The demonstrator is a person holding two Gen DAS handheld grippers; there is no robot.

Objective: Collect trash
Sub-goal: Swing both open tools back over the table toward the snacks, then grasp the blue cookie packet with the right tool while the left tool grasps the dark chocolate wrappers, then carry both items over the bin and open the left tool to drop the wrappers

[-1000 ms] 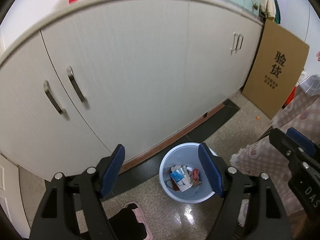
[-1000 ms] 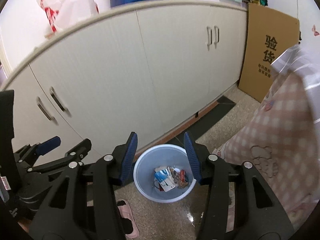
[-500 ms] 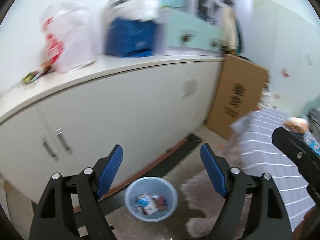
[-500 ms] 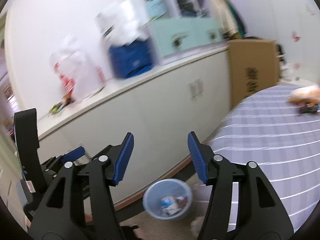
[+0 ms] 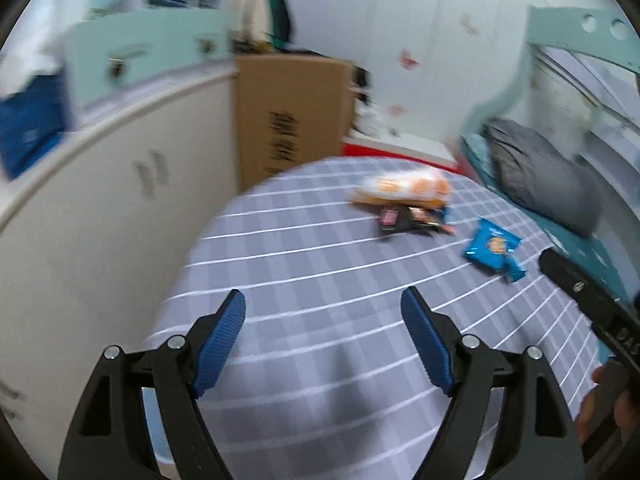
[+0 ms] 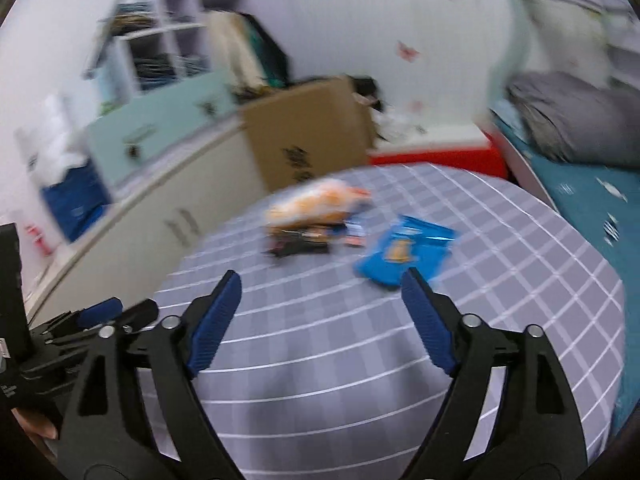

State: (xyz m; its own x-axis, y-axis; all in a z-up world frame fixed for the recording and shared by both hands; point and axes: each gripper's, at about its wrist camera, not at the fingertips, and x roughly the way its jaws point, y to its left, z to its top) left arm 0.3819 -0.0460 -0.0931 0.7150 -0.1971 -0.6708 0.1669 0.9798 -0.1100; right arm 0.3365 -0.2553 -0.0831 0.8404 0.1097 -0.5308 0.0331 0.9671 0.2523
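I'm heading in with left gripper (image 5: 323,322) and right gripper (image 6: 321,306) both open, empty; blue packet (image 6: 404,254) and wrapper pile (image 6: 316,216) mid-frame are still waiting on the table (image 6: 360,360).

Glossy blue snack packet (image 6: 404,250); checked cloth bedcover (image 5: 304,264); matt cardboard box (image 5: 288,120)

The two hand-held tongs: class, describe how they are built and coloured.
Both the left tongs and the right tongs have angular black plastic arms with triangular cut-outs and silver screws. Each arm ends in a ribbed blue pad. No cables show.
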